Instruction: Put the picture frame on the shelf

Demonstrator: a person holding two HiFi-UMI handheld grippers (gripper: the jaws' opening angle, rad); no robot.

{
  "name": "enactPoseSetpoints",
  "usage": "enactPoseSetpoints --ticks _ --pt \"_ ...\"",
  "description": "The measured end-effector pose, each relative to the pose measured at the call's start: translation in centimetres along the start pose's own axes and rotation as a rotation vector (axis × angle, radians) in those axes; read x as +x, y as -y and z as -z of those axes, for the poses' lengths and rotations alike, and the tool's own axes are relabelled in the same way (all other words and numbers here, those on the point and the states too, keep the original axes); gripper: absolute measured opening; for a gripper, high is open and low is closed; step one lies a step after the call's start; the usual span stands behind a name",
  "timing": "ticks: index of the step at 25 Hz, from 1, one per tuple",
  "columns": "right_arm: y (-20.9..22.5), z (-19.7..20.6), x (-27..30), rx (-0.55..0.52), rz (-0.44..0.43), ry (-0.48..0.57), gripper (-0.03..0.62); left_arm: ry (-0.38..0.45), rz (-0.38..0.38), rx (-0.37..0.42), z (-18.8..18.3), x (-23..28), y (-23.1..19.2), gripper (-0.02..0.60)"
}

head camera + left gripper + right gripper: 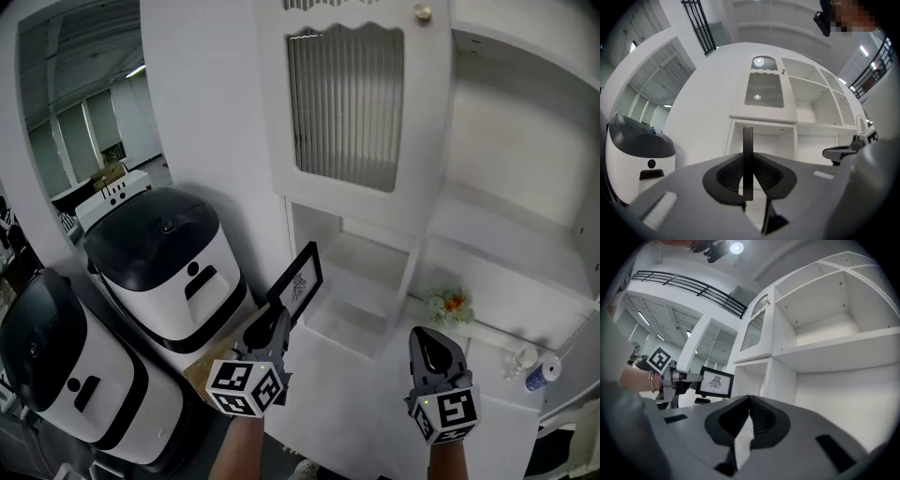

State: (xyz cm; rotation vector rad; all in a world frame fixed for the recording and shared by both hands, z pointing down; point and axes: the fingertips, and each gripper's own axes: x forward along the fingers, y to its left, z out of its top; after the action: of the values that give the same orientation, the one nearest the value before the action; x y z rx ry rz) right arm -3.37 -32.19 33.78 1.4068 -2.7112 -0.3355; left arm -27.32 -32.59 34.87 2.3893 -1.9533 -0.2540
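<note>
Shelving [497,216] stands white beside two black-topped machines [164,258]

left gripper [278,328] points forward, its jaws clamped on the edge of the picture frame [298,281]. right gripper [434,349], apart to its right, points the same way, jaws together, empty.

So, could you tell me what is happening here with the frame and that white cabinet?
A person holds a gripper in each hand. The left claw is clamped on the edge of a black picture frame and holds it in the air in front of the white shelf unit, near its open lower compartment. The right claw is shut and empty, off to the side. The frame is not on any shelf yet.
</note>
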Motion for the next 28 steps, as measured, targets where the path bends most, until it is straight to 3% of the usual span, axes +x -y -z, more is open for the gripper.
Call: enactPoseSetpoints --ticks 16,28 --pt "-0.9 1.5 3.3 -0.032 0.121 -0.073 0.009 -0.051 0.072 -0.169 4.4 6.9 -4.3 0.067" --pt "-0.5 2.4 4.0 -0.047 0.191 -0.096 0.009 -0.050 0.092 -0.151 6.1 10.9 -5.2 0.067"
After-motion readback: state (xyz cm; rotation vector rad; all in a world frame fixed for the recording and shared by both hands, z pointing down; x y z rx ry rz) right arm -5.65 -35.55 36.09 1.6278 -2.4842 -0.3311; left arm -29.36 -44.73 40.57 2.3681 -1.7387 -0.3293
